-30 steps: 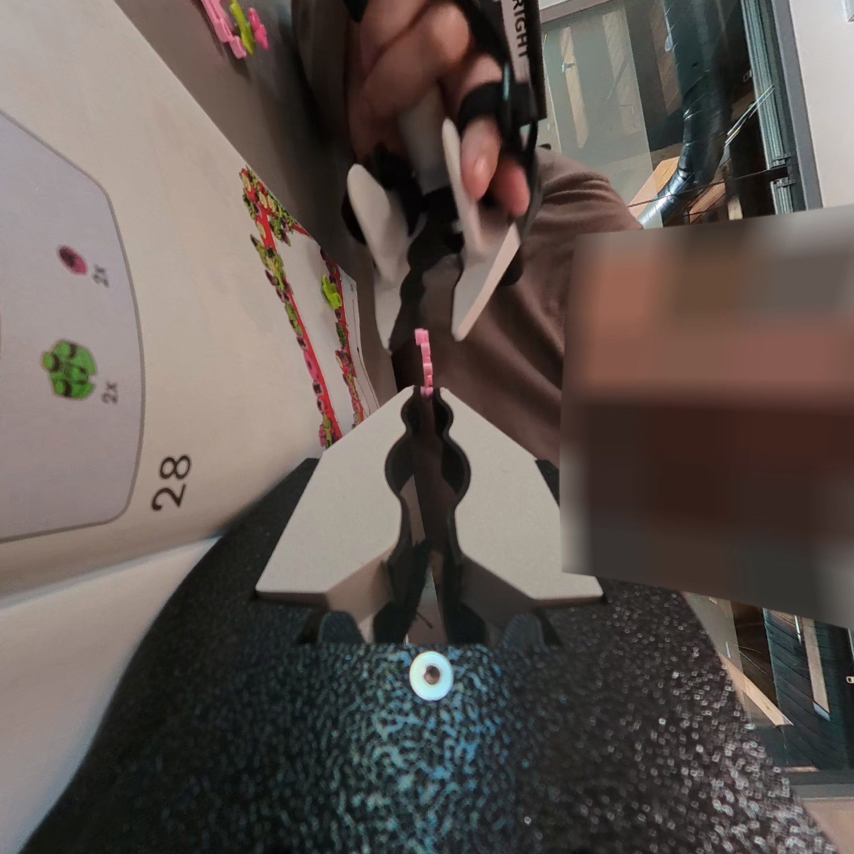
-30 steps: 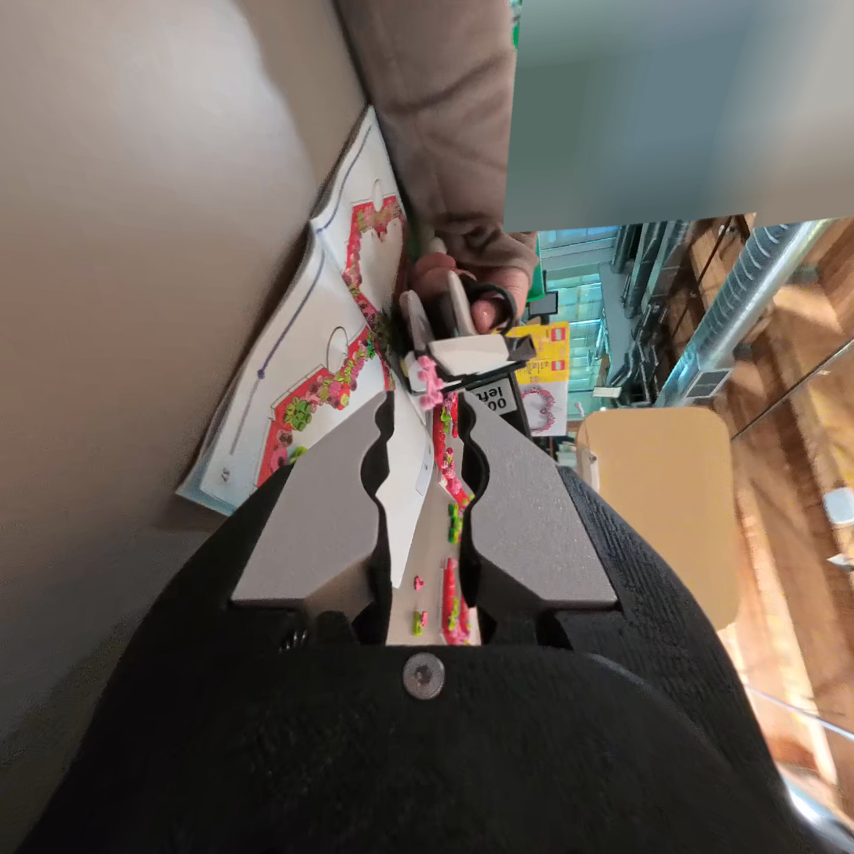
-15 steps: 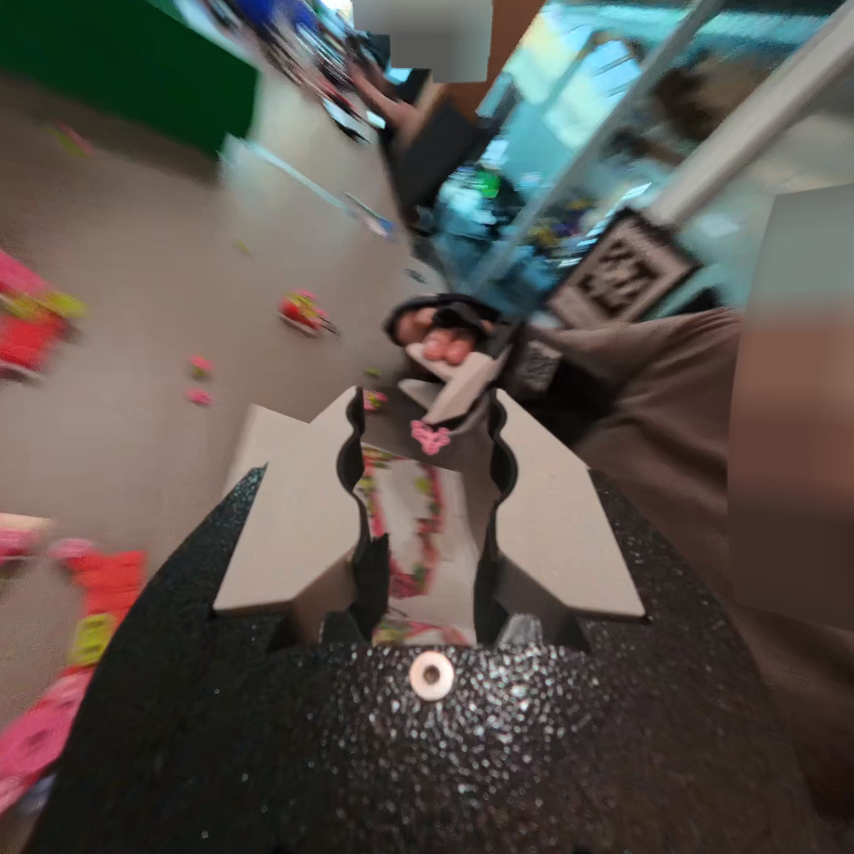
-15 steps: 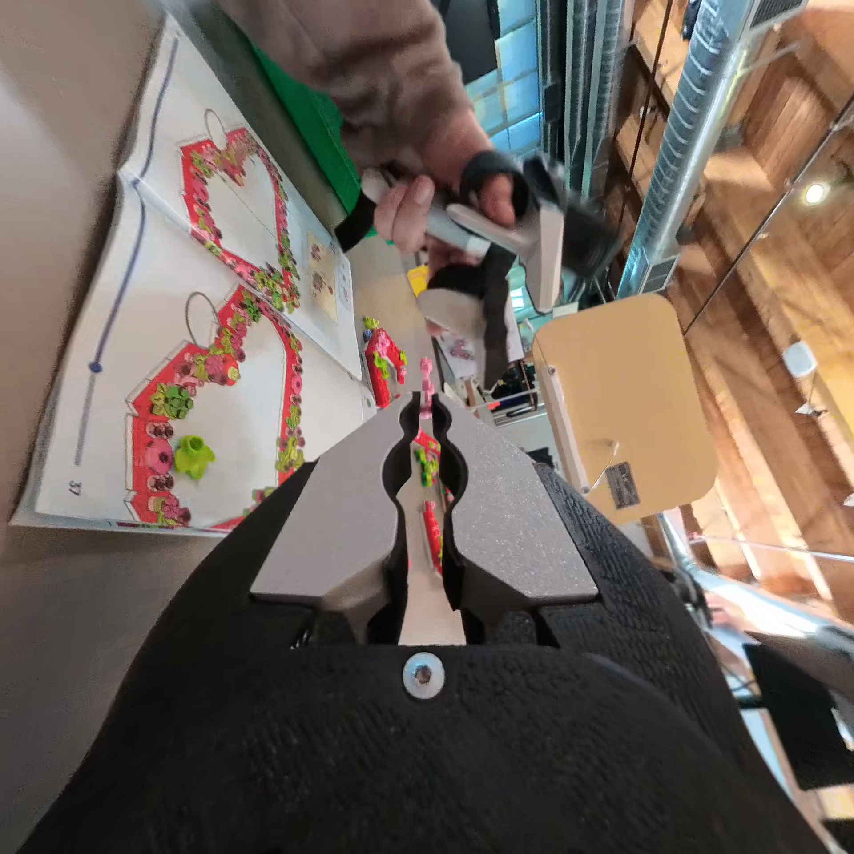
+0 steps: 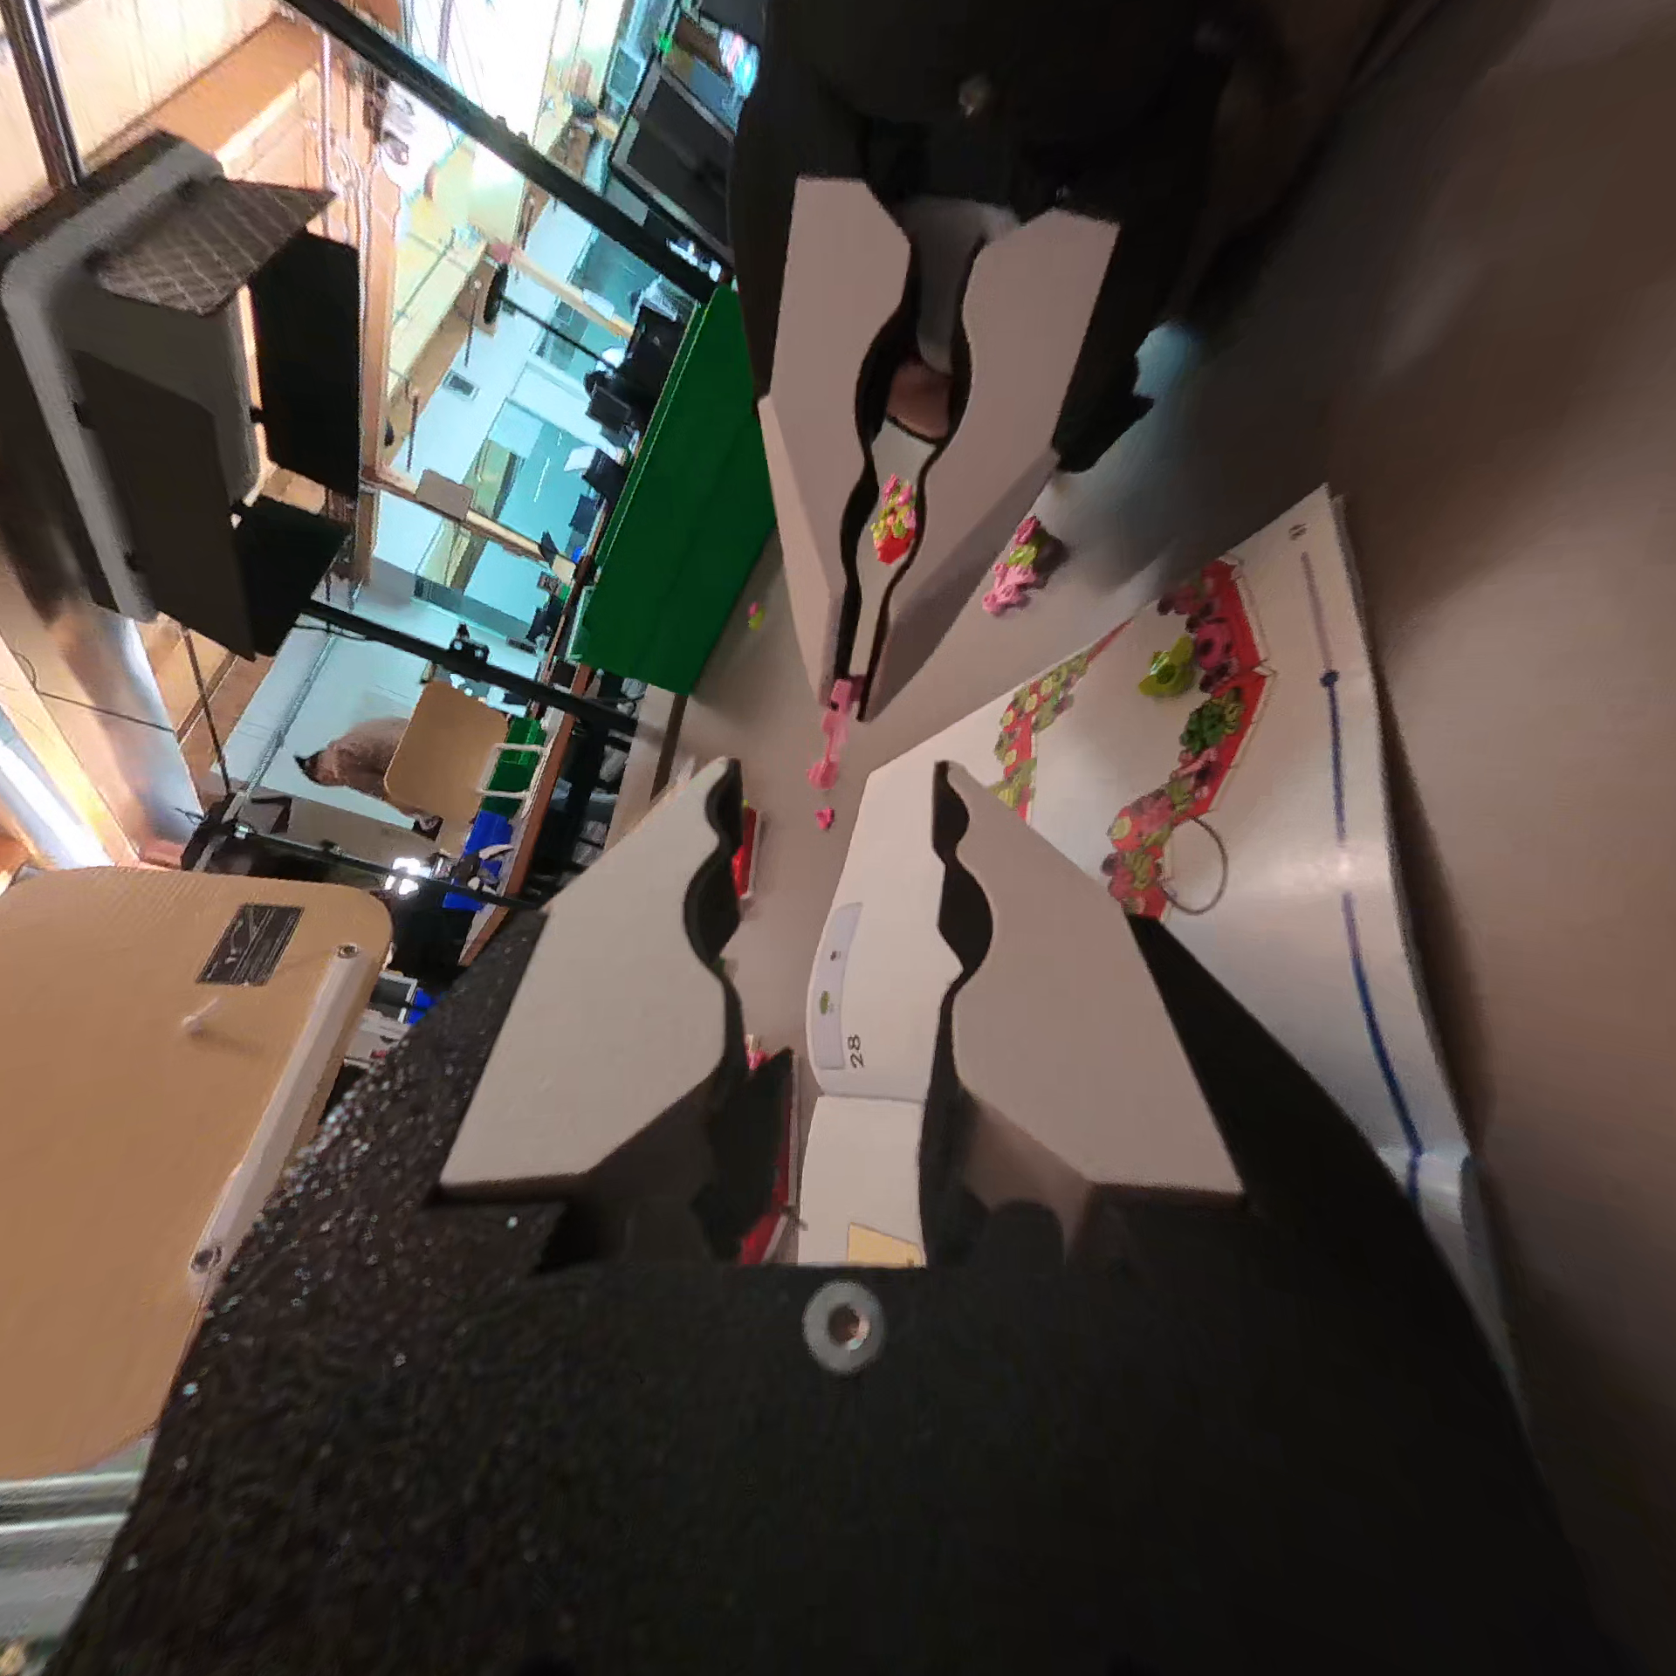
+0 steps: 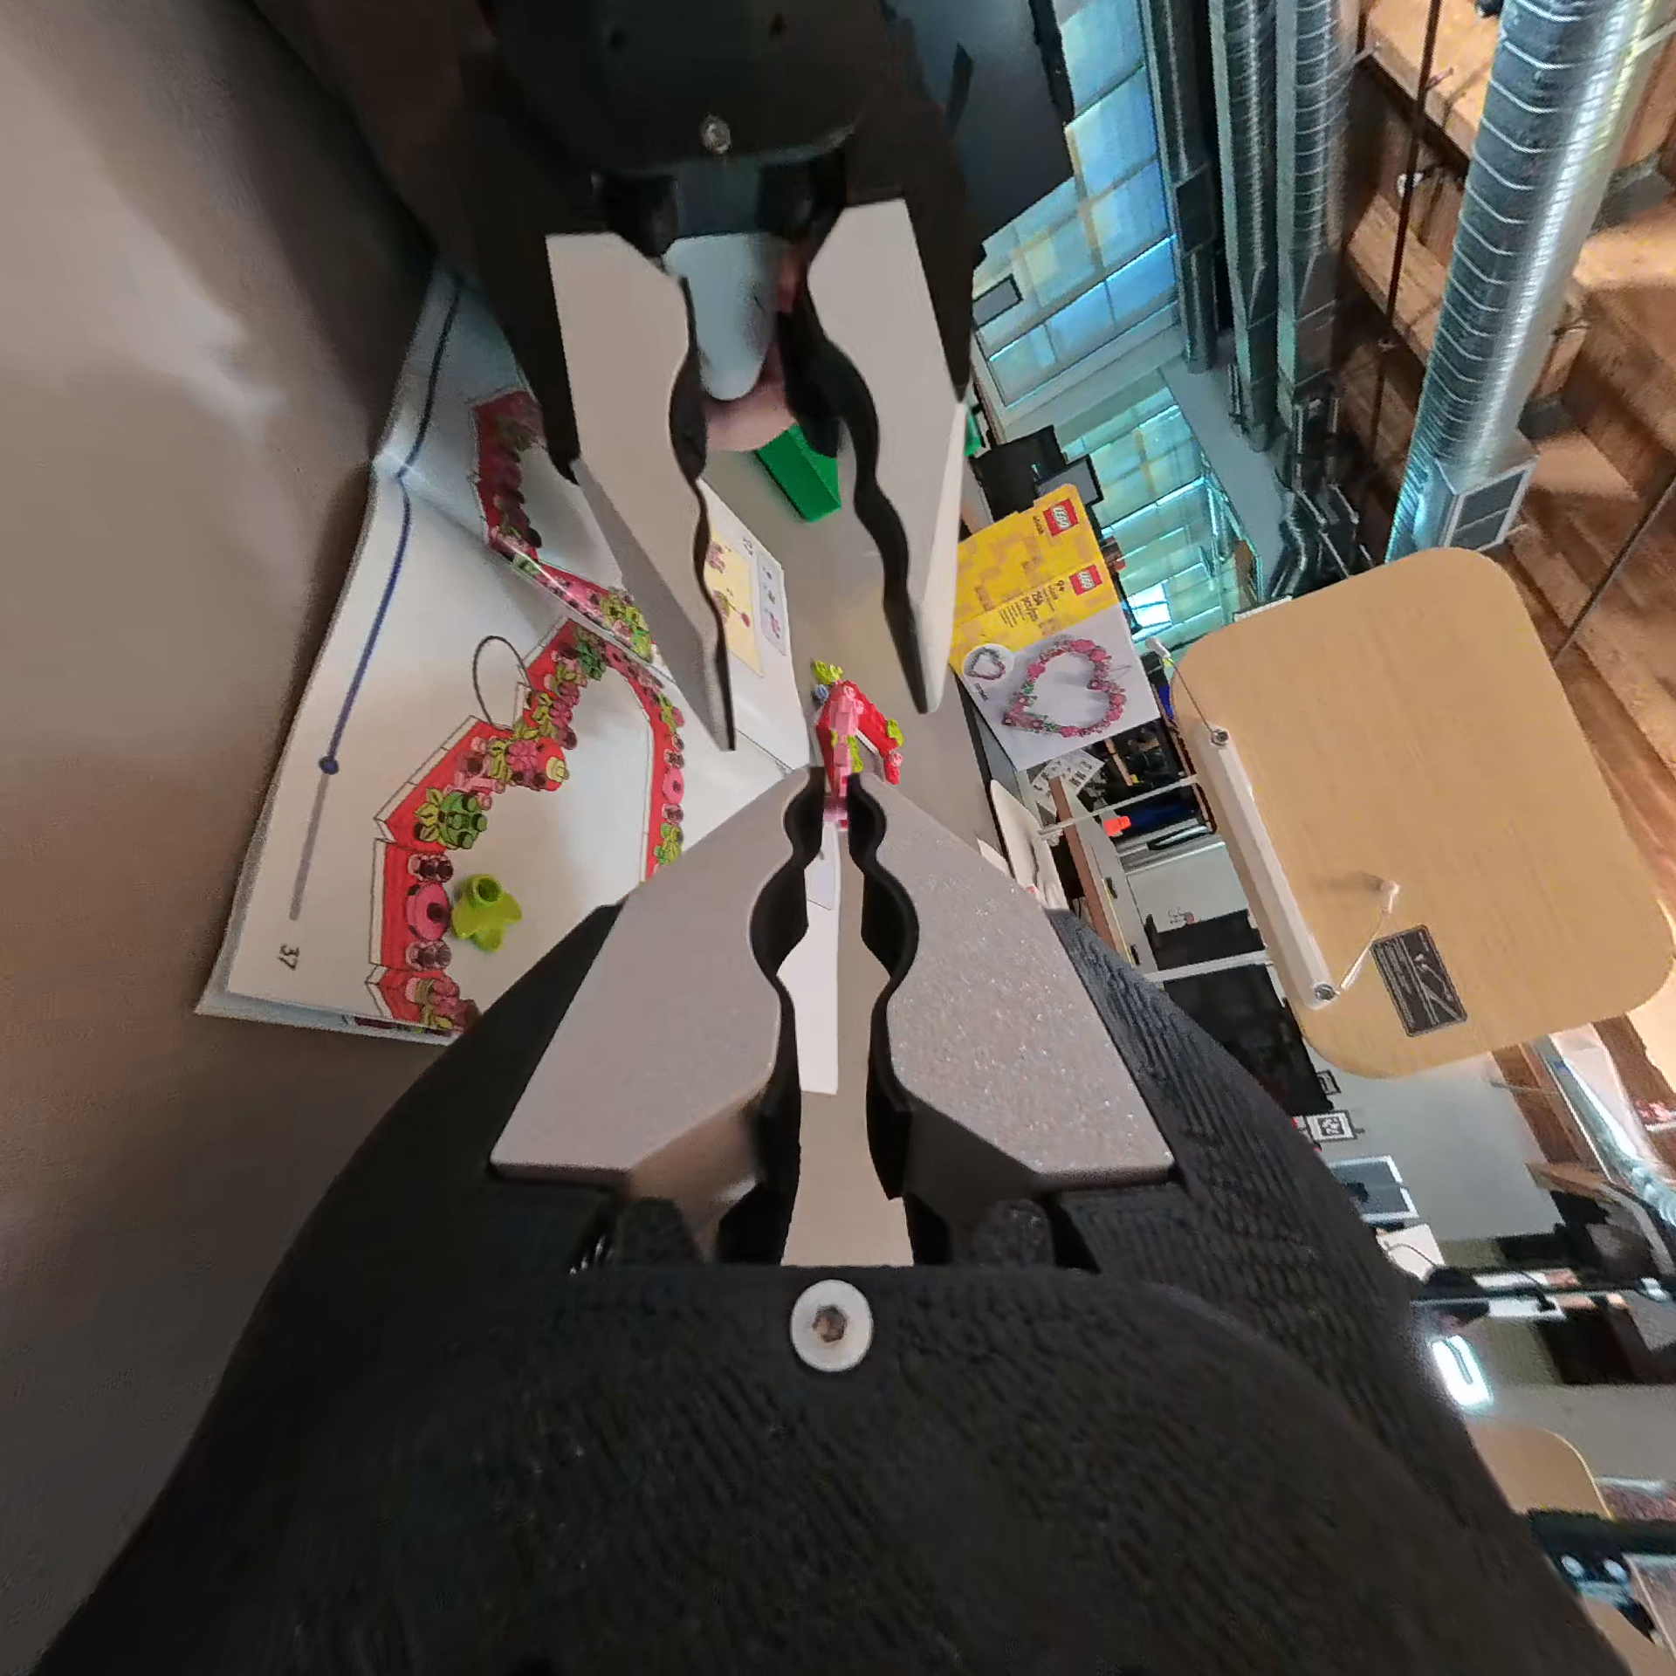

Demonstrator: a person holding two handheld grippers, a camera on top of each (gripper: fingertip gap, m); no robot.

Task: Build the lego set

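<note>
a: so, where was the pink lego piece (image 6: 840, 787)?

b: pinched at the very tips of the right gripper (image 6: 834, 798) — its fingers were drawn nearly together on that thin pink strip, which stuck out ahead of them.

a: and the left gripper (image 5: 833, 787)?

b: spread wide, nothing between its fingers. it faced the right one tip to tip, close but apart; from its own camera the pink strip hung just beyond its tips.

a: anything on the table (image 6: 136, 453)?

b: an open instruction booklet (image 6: 363, 725) lay flat, showing a red heart-shaped frame with flowers, and a loose lime green piece (image 6: 485, 910) sat on the page. a partly built red section (image 6: 866, 716) with pink and green flowers lay past the grippers — the set's box (image 6: 1052, 635) stood farther back, beside a wooden chair (image 6: 1415, 798).
</note>
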